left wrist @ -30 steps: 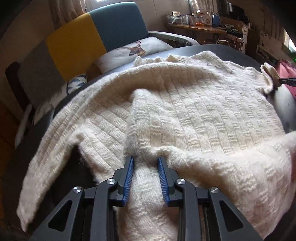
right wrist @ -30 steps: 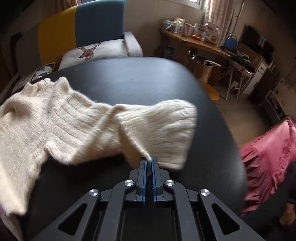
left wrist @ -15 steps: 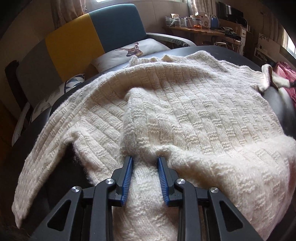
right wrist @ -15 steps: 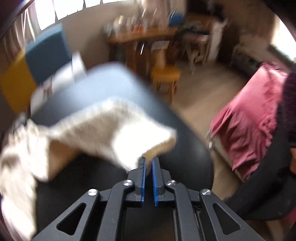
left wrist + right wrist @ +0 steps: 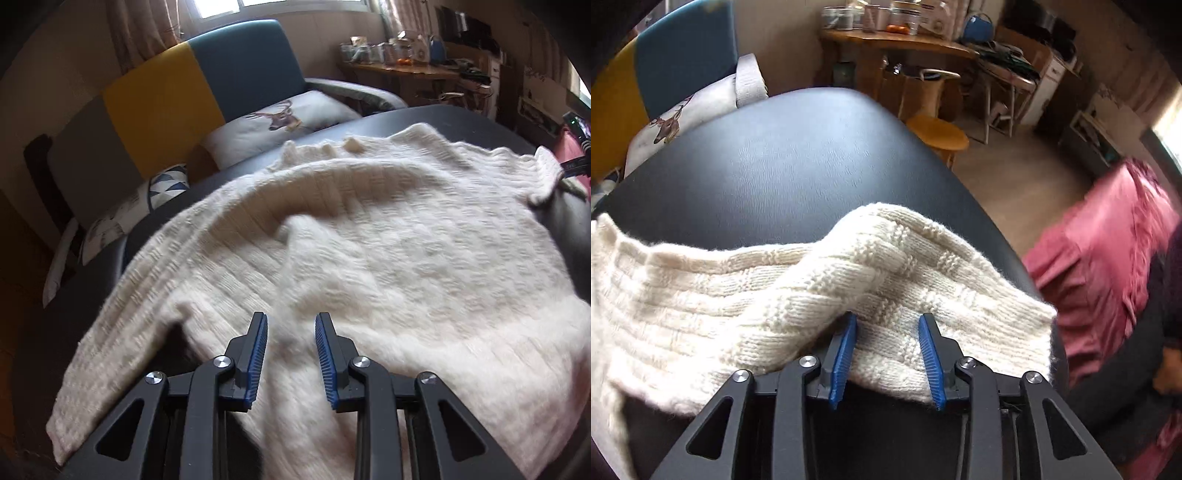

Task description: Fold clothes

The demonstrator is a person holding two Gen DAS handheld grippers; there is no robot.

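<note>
Nearest the left wrist camera, the left tongs [image 5: 290, 354] stand released, jaws parted with a raised fold of the sweater [image 5: 369, 240] between them but not pinched. Close under the right wrist camera, the right tongs [image 5: 886, 350] are likewise released, their blue ribbed pads astride the sleeve [image 5: 905, 280], whose cuff end reaches the worktop's right edge. The sweater lies mostly spread over the dark worktop [image 5: 783, 158], body flat, one sleeve trailing toward the near left edge and the other stretched out to the right. By my judgement, the step in hand is arranging the sleeves; whether this one is just laid out for smoothing or about to be gripped and carried over the body, the scene fits both. The knit is thick, cream, fuzzy wool in a basket-weave of ribbed blocks, soft and slumping, likely to stretch under a pull. The worktop looks smooth, leathery and rounded. Beyond stands a sofa [image 5: 166, 99] in grey, yellow and blue panels, with a deer-print cushion [image 5: 280, 118].
</note>
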